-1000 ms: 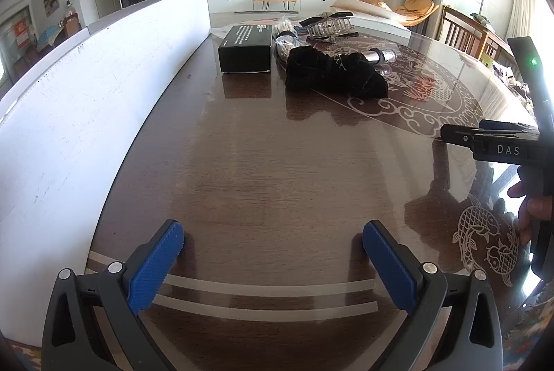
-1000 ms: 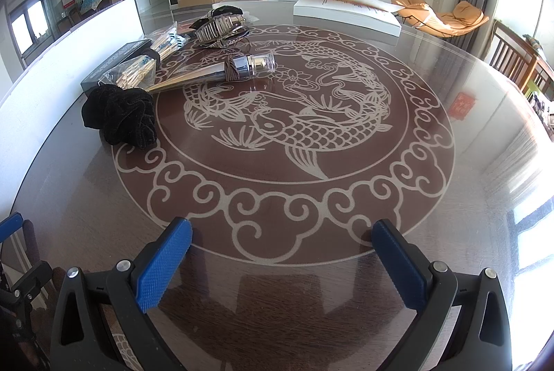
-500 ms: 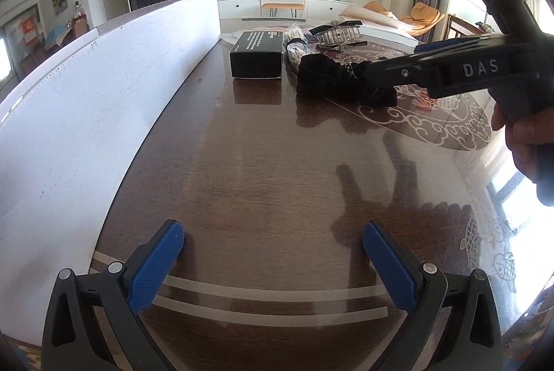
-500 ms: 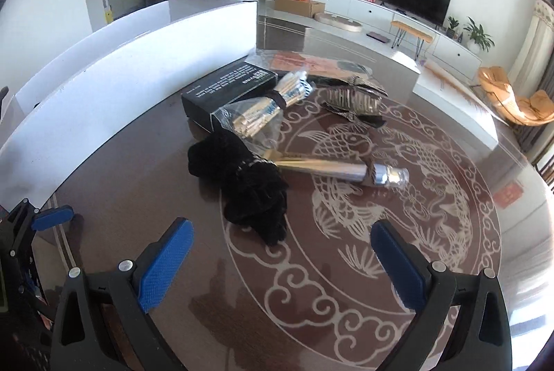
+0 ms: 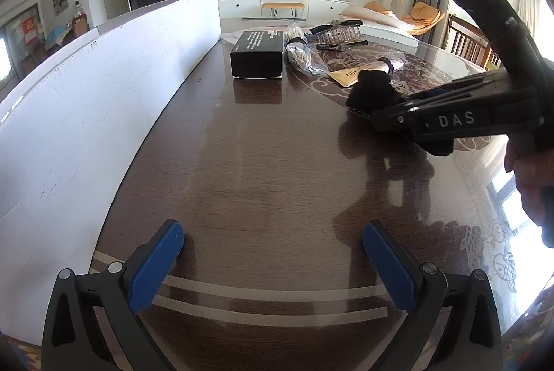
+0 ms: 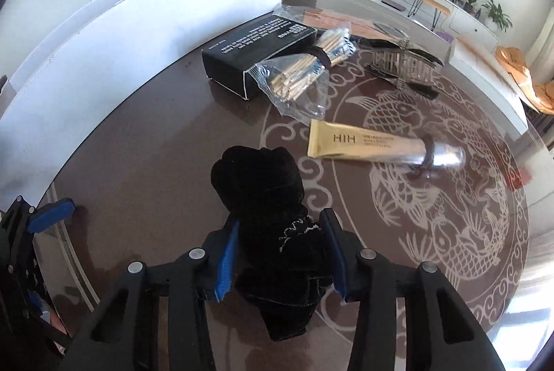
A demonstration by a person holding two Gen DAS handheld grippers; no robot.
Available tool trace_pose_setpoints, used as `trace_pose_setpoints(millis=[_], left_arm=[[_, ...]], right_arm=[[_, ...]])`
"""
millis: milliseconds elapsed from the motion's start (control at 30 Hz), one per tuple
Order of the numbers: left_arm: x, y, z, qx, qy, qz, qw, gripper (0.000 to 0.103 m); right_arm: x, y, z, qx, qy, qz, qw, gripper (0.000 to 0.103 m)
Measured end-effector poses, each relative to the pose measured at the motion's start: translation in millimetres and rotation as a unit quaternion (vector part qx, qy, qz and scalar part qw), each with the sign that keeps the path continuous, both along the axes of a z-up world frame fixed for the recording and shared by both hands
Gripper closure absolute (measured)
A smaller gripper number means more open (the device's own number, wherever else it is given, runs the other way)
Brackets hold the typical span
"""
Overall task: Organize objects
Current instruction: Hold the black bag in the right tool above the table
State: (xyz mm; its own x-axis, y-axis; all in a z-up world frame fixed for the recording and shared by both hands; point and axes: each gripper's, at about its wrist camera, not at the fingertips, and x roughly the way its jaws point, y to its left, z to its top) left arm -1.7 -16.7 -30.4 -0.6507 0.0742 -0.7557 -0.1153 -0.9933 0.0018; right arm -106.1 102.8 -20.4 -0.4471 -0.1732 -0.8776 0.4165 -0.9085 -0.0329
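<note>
The right gripper has just closed its jaws on the near end of the black cloth; it looks soft, light and squashy, so a mid-bundle pinch should hold. The left gripper hangs open and empty. The cloth lies on the glossy table, tube at 2 o'clock, white screen at 10.

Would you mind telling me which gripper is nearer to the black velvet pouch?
Right. The right gripper has been closing around the black velvet pouch; the left gripper hangs open over bare table, well short of it.
</note>
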Motion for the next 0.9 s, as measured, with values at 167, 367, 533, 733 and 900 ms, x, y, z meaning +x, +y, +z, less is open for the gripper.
trace_pose_setpoints(millis=[167,367,533,733,900], left_arm=[[0,0,0,-0.001,0.000,0.000,1.0000,0.000],[1,-1,0,0.000,0.001,0.000,1.0000,0.000],[1,-1,0,0.000,0.001,0.000,1.0000,0.000],[1,-1,0,0.000,0.000,0.000,1.0000,0.000],[1,-1,0,0.000,0.000,0.000,1.0000,0.000]], right_arm=[[54,75,-1,0.023,0.038,-0.118,0.992,0.058],[76,121,-3,0.005,0.067,-0.173,0.983,0.050],[64,126,-4,-0.023,0.069,-0.187,0.980,0.028],[55,123,-8,-0.026,0.065,-0.199,0.977,0.012],[52,121,-12,-0.023,0.057,-0.197,0.978,0.001]])
